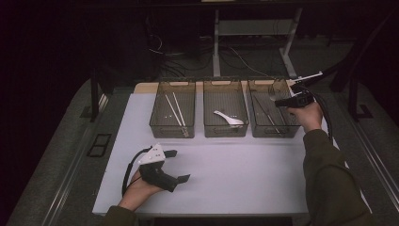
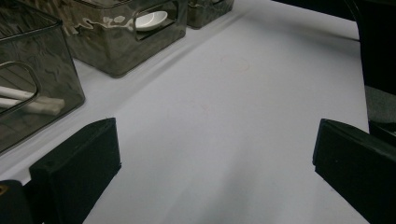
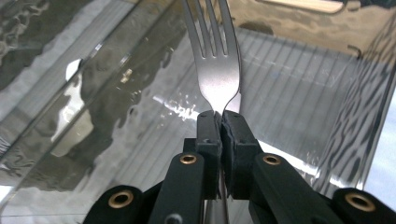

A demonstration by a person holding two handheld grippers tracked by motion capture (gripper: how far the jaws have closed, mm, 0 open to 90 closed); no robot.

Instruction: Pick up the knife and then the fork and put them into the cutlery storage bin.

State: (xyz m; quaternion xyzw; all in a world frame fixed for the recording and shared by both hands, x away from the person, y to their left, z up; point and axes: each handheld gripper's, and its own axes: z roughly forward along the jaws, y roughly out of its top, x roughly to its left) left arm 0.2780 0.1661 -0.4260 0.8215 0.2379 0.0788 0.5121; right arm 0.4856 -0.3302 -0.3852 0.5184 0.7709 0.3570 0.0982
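Reading for brands or labels gives nothing legible: bins, grippers and table carry no writing that can be made out.

R gripper (image 3: 219, 116) has its jaws pinched tight on a metal fork (image 3: 215, 70), gripping at the neck just below the tines; handle runs back btwn the jaws, tines stick out ahead and away from the camera. In the high view the R gripper (image 1: 288, 94) sits over the right bin (image 1: 256, 129), w/ the fork (image 1: 273, 89) a small pale glint at its tip, above the bin's far end. Right gripper view puts the fork over the bin's ribbed clear floor, not touching it as far as can be told.

L gripper (image 1: 176, 165) rests low over the white table (image 1: 244, 174), near the front edge, jaws spread wide, nothing btwn them; left gripper view shows bare tabletop in the gap.

Other bins: middle bin (image 1: 226, 131) has a white spoon (image 1: 229, 118); left bin (image 1: 170, 129) has white chopsticks (image 1: 175, 109). Right bin also holds dark utensils, too dim to ID.
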